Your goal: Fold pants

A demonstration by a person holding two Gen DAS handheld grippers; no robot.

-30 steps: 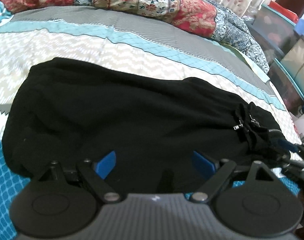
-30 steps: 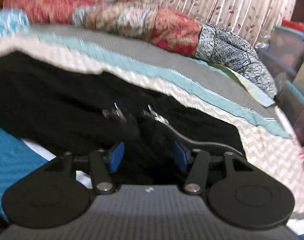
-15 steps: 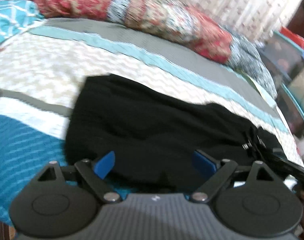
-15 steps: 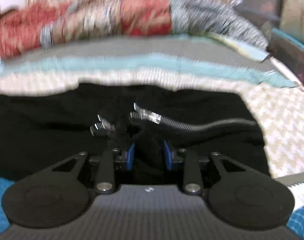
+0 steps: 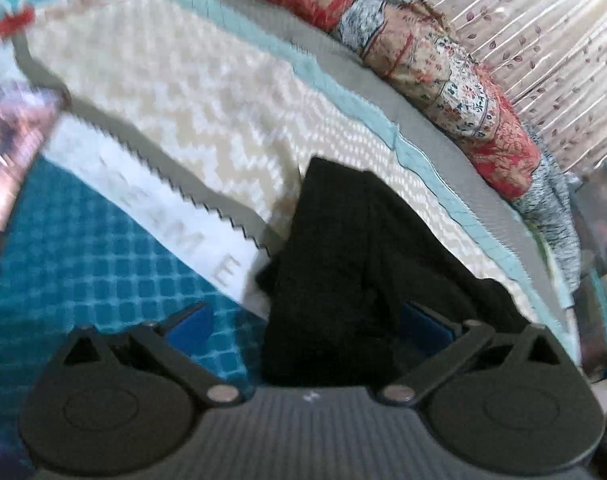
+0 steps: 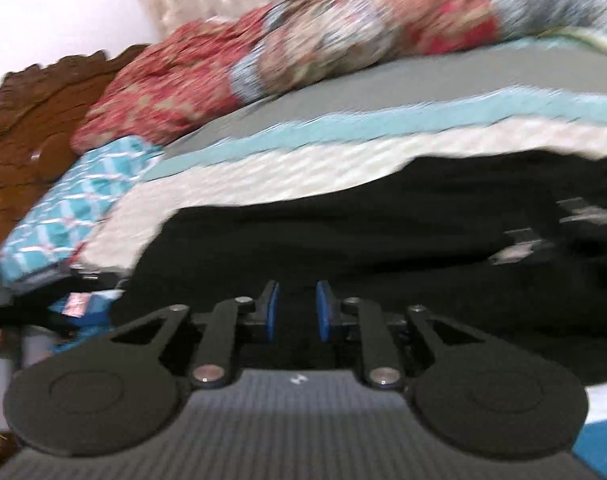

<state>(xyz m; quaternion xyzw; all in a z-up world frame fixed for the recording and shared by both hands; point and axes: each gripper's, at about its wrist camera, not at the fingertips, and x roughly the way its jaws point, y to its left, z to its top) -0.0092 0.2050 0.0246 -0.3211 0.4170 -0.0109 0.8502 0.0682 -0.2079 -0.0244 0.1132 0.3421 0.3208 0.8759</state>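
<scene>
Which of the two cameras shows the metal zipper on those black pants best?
The right wrist view: the zipper shows as blurred silver streaks on the black pants. The left wrist view shows only plain black cloth, no zipper.

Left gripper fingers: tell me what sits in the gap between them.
In the left wrist view, the left gripper is wide open, and a fold of the black pants fills most of the gap; teal bedspread shows beside its left finger.
</scene>
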